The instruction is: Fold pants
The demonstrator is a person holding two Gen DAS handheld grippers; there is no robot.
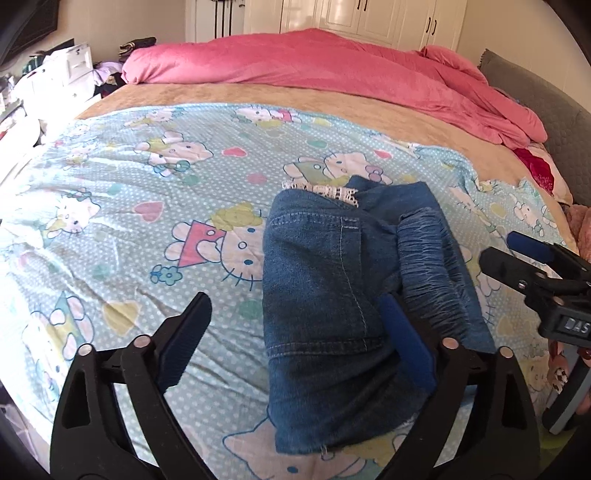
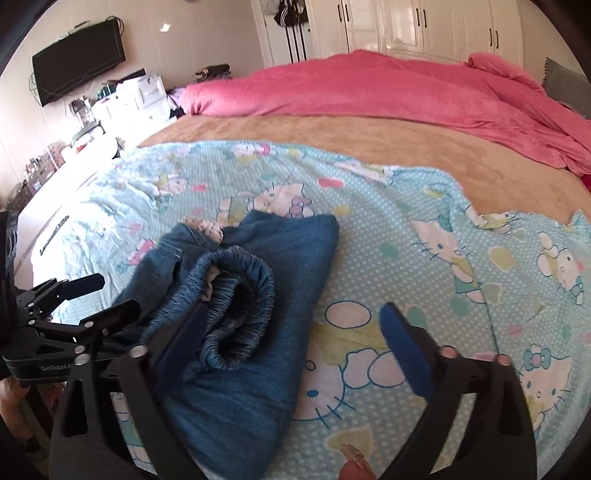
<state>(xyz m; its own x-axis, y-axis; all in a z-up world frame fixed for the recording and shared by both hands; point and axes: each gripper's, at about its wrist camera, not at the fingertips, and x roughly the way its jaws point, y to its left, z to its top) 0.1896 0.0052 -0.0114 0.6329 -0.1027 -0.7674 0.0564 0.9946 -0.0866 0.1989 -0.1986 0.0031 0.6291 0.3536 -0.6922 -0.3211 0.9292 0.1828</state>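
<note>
Denim first: the folded jeans (image 1: 332, 295) lie as a compact bundle on my cartoon-cat bedsheet (image 1: 129, 206), lower centre of the left wrist view and lower left of the right wrist view (image 2: 236, 332). Elastic waistband (image 2: 236, 295) sits on top of the bundle, curled into a ruched loop; a strip of white lace trim (image 1: 325, 190) peeks out at the far edge. My left gripper (image 1: 299, 339) stands spread wide, nothing clamped: its left finger is over bare sheet, its right blue pad (image 1: 402, 339) lies against the top of the denim beside the waistband. My right gripper (image 2: 291, 339) is likewise wide apart and holds nothing; its left finger lies on the jeans next to the waistband loop, its right blue pad (image 2: 406, 350) hovers over the sheet, clear of the cloth. Each tool shows in the other's view: the right one at the right edge of the left view, the left one at the left edge of the right view. Beyond the sheet, a tan blanket (image 1: 295, 99), then a pink duvet (image 1: 314, 59) heaped across the top of the frame. White wardrobe doors (image 2: 424, 26) behind; wall-mounted TV (image 2: 79, 55) upper left of the right view.
</note>
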